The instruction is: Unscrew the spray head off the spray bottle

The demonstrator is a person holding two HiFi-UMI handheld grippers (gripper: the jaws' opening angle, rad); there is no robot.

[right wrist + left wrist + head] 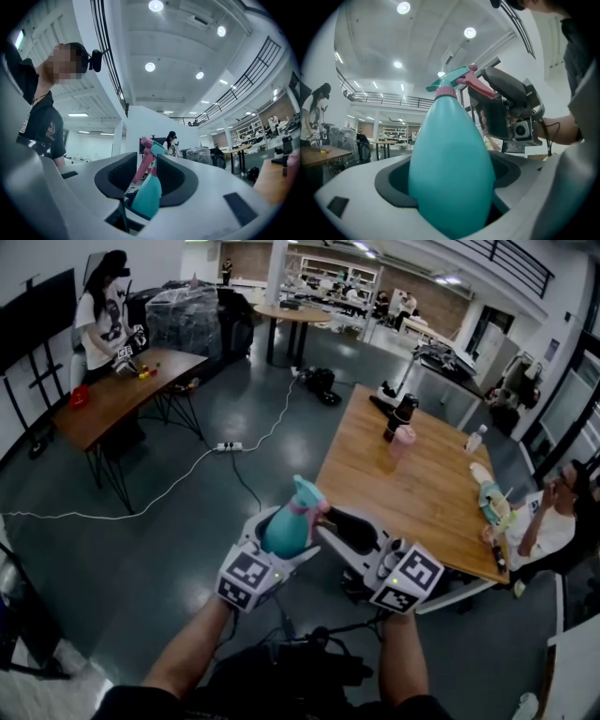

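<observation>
Grips the bottle [450,164] round its belly with the left hand-held gripper [277,545], jaws pressed on both flanks, base towards the hand and neck pointing away. Holds it in mid-air over the floor, just short of the near worktop [422,493], resting on nothing. Probably anchors the body this way so that it cannot spin with the thread.

Sets the right hand-held gripper [146,174] opposite, facing the left one, jaws fairly wide with the spray head [157,149] between them. Seems to pinch it: pink trigger [142,161] against one pad, teal top against the other, filling the gap. Likely takes it crosswise because that broad shape gives purchase for twisting. Leaves the pink collar [445,92] seated on the neck, so reads as not yet unscrewed, or only partly.

Counting: one bottle, one spray head, one trigger, one collar; two hand-held grippers, with two jaws and one marker cube apiece. Closest by, two people: a standing person [101,320] at a far worktop [122,395], and a seated person [553,521] at the near worktop's right edge.
</observation>
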